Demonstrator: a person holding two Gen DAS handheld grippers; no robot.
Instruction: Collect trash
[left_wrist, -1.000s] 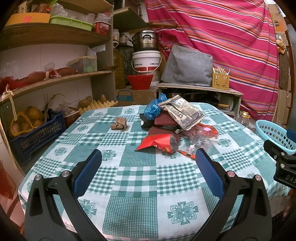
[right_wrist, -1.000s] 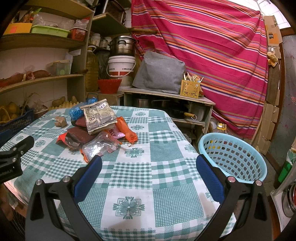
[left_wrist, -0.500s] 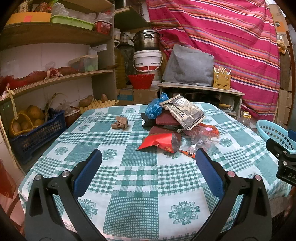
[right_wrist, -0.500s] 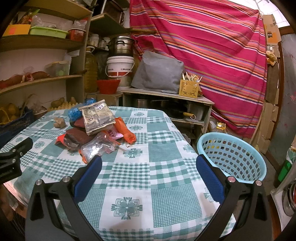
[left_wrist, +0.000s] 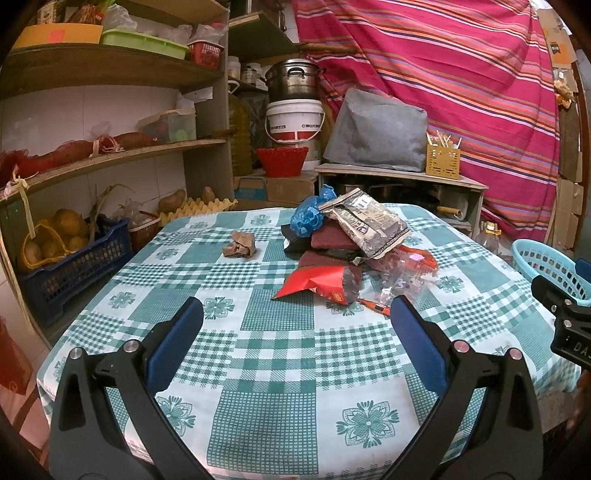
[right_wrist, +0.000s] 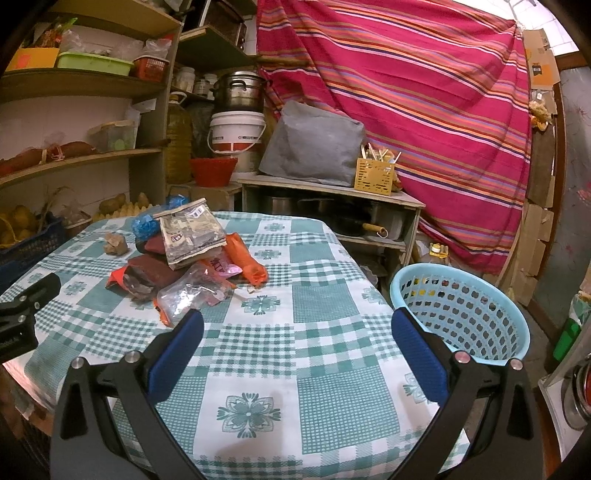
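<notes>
While both hand-held grippers gape empty | trash pile (left_wrist: 347, 251) mid-table | basket (right_wrist: 461, 317) apparently beside table edge (right_wrist: 373, 295)

Wall: striped red cloth (right_wrist: 424, 92) draped across the back.
Left: wooden shelves (left_wrist: 110, 155), white tiles behind.
Middle: table (right_wrist: 332, 332), green checked cloth.
Back: low wooden stand (right_wrist: 332, 192).

Green-and-white checked tablecloth (right_wrist: 325, 343); light-blue basket (right_wrist: 461, 314) — red-striped curtain (right_wrist: 406, 92); blue-padded tongs (right_wrist: 295, 328).
</notes>
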